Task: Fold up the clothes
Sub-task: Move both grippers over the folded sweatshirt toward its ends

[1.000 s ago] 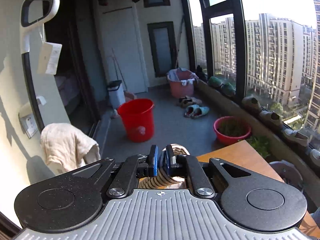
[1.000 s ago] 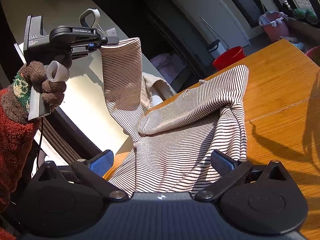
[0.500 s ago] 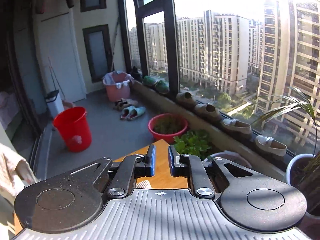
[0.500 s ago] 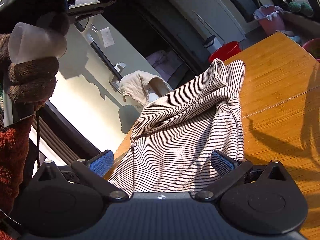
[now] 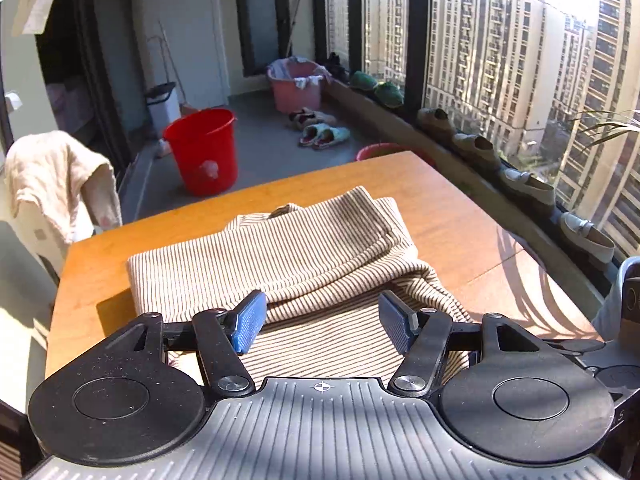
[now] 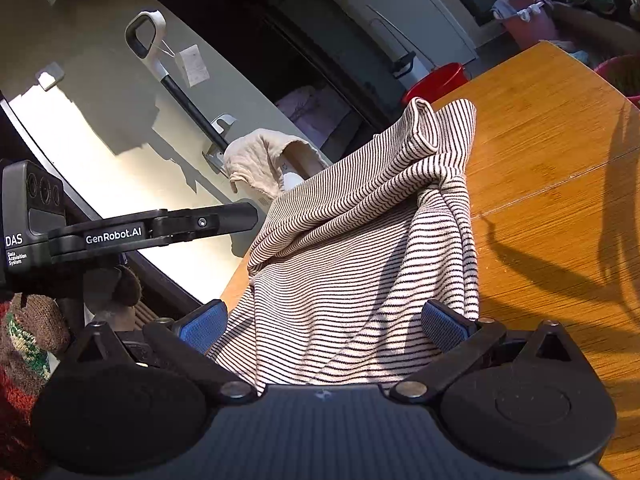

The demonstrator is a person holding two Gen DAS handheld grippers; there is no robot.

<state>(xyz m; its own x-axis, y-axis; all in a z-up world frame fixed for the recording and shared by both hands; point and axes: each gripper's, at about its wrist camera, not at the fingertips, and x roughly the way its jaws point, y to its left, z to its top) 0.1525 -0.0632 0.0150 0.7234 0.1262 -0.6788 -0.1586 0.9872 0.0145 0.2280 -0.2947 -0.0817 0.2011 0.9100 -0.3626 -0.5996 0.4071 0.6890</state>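
Note:
A striped beige garment [image 5: 288, 256] lies partly folded on the wooden table [image 5: 460, 216], one sleeve laid across its body. My left gripper [image 5: 322, 322] is open and empty, low over the garment's near edge. In the right wrist view the same striped garment [image 6: 360, 248] lies bunched on the table [image 6: 560, 152]. My right gripper [image 6: 324, 326] is open with its blue pads on either side of the cloth's near part, not closed on it. The left gripper's side [image 6: 152, 228] shows at that view's left.
A red bucket [image 5: 200, 150], a pink basin [image 5: 298, 86] and slippers [image 5: 320, 134] stand on the balcony floor beyond the table. A cream cloth [image 5: 60, 176] hangs at the left. Shoes line the window ledge [image 5: 520, 184] on the right.
My left gripper let go of the lifted sleeve, opened, and came down low over the garment. The sleeve now lies across the garment. My right gripper stayed open in place.

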